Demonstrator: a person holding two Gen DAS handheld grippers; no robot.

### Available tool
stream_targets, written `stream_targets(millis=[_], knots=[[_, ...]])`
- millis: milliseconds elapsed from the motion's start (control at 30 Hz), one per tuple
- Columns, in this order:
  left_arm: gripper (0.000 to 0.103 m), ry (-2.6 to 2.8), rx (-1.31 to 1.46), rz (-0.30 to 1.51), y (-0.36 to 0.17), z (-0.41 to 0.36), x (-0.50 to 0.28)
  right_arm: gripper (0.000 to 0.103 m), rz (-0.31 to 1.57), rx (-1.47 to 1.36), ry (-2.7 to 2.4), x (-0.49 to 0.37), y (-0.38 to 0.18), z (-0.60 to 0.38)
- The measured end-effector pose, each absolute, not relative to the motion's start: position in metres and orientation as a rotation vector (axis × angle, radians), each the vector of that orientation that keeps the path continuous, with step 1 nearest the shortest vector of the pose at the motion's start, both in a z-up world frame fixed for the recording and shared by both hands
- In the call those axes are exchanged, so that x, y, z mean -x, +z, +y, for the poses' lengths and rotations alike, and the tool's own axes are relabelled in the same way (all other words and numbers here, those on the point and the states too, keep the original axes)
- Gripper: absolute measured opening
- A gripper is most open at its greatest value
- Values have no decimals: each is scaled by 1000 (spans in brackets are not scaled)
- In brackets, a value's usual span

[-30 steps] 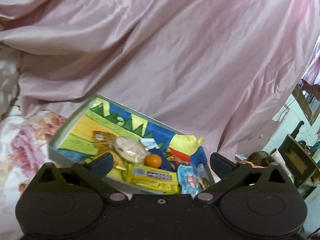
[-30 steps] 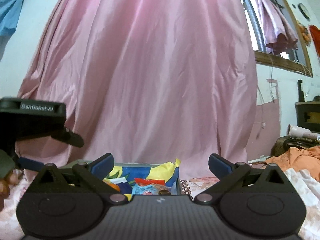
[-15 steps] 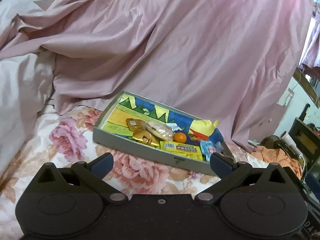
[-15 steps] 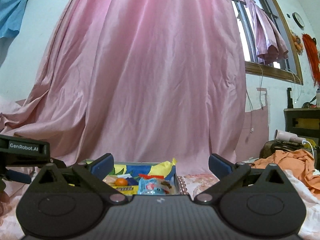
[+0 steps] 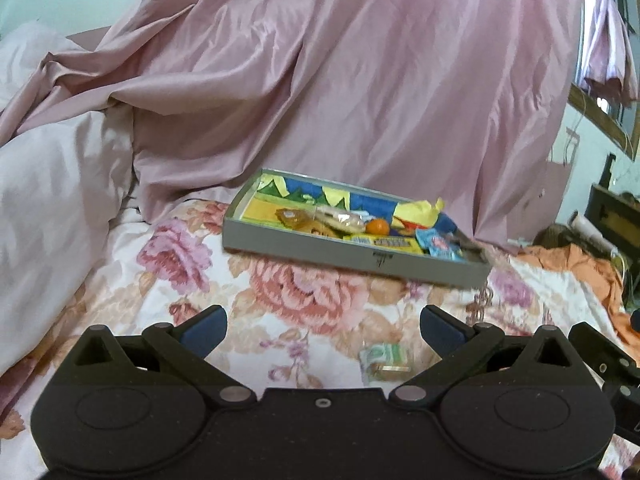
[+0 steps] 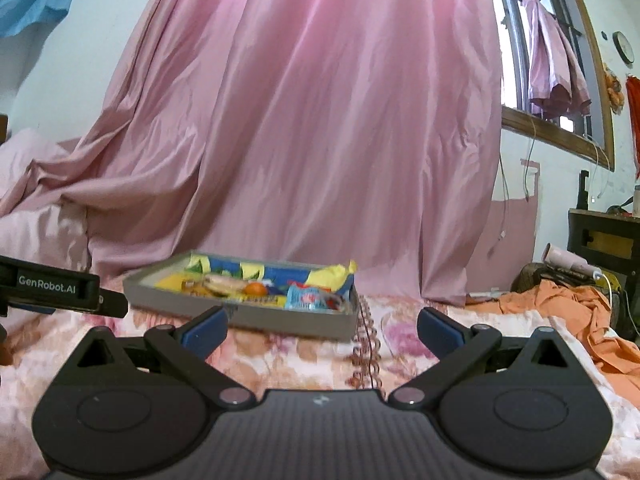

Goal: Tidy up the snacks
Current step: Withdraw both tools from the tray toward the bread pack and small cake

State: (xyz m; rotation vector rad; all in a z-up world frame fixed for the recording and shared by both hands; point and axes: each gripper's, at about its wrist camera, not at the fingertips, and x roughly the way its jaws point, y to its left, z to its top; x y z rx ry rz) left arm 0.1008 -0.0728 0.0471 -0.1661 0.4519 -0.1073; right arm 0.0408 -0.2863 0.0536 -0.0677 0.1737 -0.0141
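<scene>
A grey tray (image 5: 304, 250) with a colourful lining sits on the floral bedspread, also in the right wrist view (image 6: 280, 316). It holds several snacks: an orange (image 5: 378, 227), a yellow packet (image 5: 390, 242), a blue packet (image 5: 438, 245) and a clear wrapped biscuit (image 5: 340, 220). A small green packet (image 5: 386, 360) lies loose on the bed just ahead of my left gripper (image 5: 323, 326), which is open and empty. My right gripper (image 6: 322, 330) is open and empty, short of the tray. The left gripper's body (image 6: 52, 290) shows at the right wrist view's left edge.
A pink curtain (image 5: 360, 80) hangs behind the tray. A pale pillow (image 5: 52, 184) lies at the left. Orange cloth (image 6: 560, 312) is heaped at the right beside a dark cabinet (image 6: 604, 240). The floral bedspread (image 5: 280, 300) lies between grippers and tray.
Both grippers have pulled back from the tray, so it looks smaller and farther. The left one has also dropped lower, and the loose green packet has come into view.
</scene>
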Motion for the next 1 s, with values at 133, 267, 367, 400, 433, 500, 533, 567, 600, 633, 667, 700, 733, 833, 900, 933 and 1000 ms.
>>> stream_targets(millis=[133, 267, 367, 400, 433, 500, 533, 567, 600, 633, 667, 700, 733, 833, 900, 933, 1000], knots=[[102, -123, 112, 458, 40, -74, -93, 103, 229, 84, -2, -32, 45, -285], [102, -149, 81, 469, 32, -77, -87, 103, 288, 101, 14, -26, 35, -282], [102, -165, 60, 488, 25, -78, -85, 103, 336, 103, 28, -26, 29, -280], [102, -169, 51, 496, 22, -78, -85, 103, 351, 99, 32, -26, 27, -280], [102, -172, 44, 503, 20, -79, -85, 103, 365, 94, 36, -28, 25, -280], [102, -183, 36, 525, 15, -78, -86, 103, 393, 77, 45, -31, 21, -281], [102, -189, 37, 539, 12, -76, -87, 103, 407, 68, 48, -33, 20, -281], [102, -192, 39, 552, 10, -75, -88, 103, 422, 59, 52, -34, 18, -282], [102, -191, 41, 564, 7, -73, -89, 103, 435, 54, 53, -36, 16, -282], [102, -189, 43, 579, 4, -71, -90, 103, 450, 53, 54, -38, 14, -282], [102, -187, 43, 594, 1, -70, -92, 103, 462, 54, 54, -39, 12, -281], [102, -185, 42, 606, -2, -69, -93, 103, 475, 58, 53, -40, 9, -280], [102, -183, 41, 616, -4, -68, -95, 103, 486, 61, 55, -42, 7, -280], [102, -181, 33, 635, -9, -66, -99, 103, 516, 63, 65, -46, 1, -277], [102, -182, 21, 645, -12, -66, -101, 103, 535, 63, 72, -49, -3, -275], [102, -183, 13, 650, -13, -66, -103, 103, 545, 61, 75, -51, -5, -275], [102, -184, -4, 662, -16, -66, -105, 103, 564, 58, 78, -55, -9, -274]])
